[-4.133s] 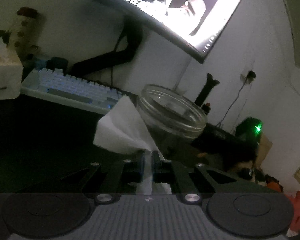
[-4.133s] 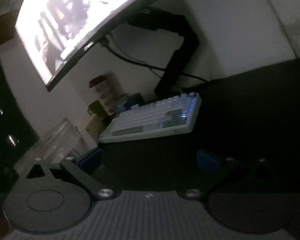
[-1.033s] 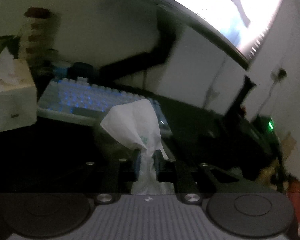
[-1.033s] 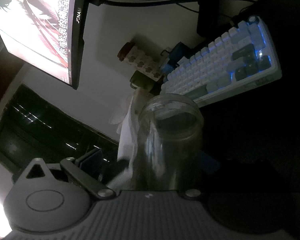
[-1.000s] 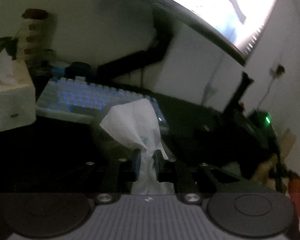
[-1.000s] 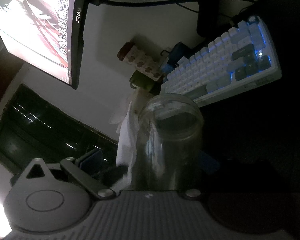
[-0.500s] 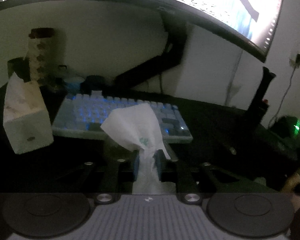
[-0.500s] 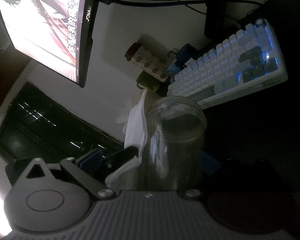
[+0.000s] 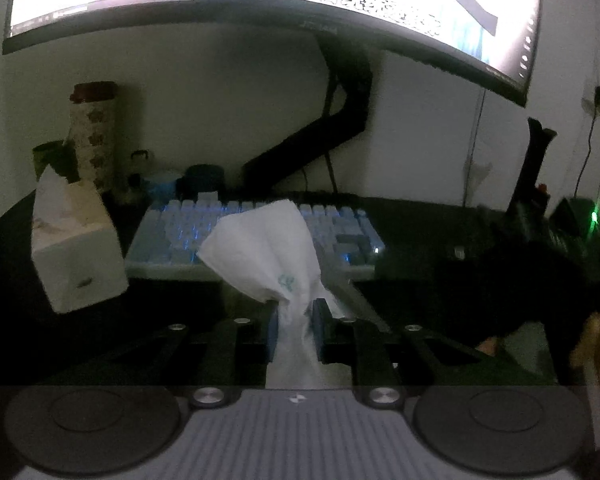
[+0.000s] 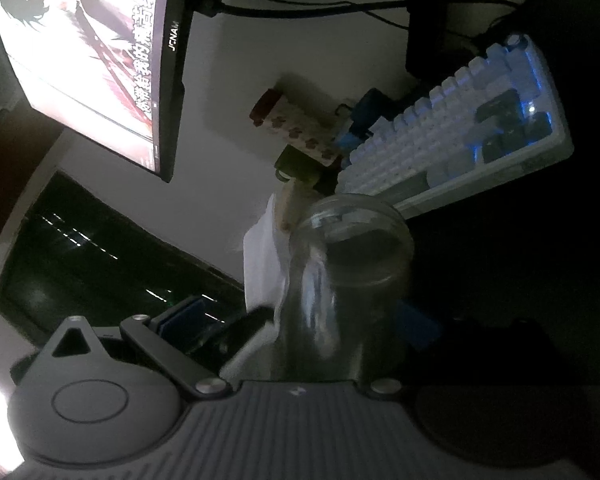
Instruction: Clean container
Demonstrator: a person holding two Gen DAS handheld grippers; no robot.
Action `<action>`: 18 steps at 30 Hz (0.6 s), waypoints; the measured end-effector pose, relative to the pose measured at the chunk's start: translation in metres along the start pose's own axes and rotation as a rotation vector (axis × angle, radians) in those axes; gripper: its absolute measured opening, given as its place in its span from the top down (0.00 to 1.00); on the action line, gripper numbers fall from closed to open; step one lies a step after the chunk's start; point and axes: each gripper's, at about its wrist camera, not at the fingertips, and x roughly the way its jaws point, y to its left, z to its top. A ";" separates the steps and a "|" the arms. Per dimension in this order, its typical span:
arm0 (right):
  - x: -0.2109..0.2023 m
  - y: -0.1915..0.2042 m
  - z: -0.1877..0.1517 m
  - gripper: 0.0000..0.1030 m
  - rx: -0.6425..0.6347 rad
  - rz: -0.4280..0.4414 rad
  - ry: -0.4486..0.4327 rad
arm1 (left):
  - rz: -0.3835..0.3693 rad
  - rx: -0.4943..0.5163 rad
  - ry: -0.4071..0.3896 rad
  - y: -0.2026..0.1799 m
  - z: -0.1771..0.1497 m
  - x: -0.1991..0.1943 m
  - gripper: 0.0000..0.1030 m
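Glass jar [image 10: 350,280] clamped upright between the right gripper [image 10: 300,322] pads, above the dark desk [image 9: 440,232] and near the keyboard [image 9: 256,240]. White tissue [image 9: 268,252] pinched tight in the left gripper [image 9: 294,330], pressed against the jar's outer wall. Wiping seemingly mid-way; interior likely left to do.

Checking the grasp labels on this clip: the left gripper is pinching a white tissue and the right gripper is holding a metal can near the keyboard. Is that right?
One detail is wrong. The right gripper holds a clear glass jar, not a metal can; the right wrist view shows its transparent wall and open mouth. The rest stands: the left gripper pinches the white tissue, with the keyboard nearby.
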 end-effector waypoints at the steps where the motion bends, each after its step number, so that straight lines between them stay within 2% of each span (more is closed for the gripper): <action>1: 0.000 0.001 0.000 0.00 -0.010 -0.002 0.003 | 0.006 0.009 0.003 0.000 -0.003 -0.002 0.86; 4: 0.001 0.006 -0.001 0.00 -0.047 -0.020 0.013 | 0.015 0.002 0.036 0.008 -0.009 -0.002 0.86; 9: 0.001 0.007 -0.002 0.00 -0.064 -0.028 0.039 | -0.048 -0.109 0.088 0.035 -0.017 0.002 0.86; 18: 0.008 0.013 -0.010 0.00 -0.115 -0.016 0.076 | -0.119 -0.151 0.049 0.040 -0.009 -0.009 0.86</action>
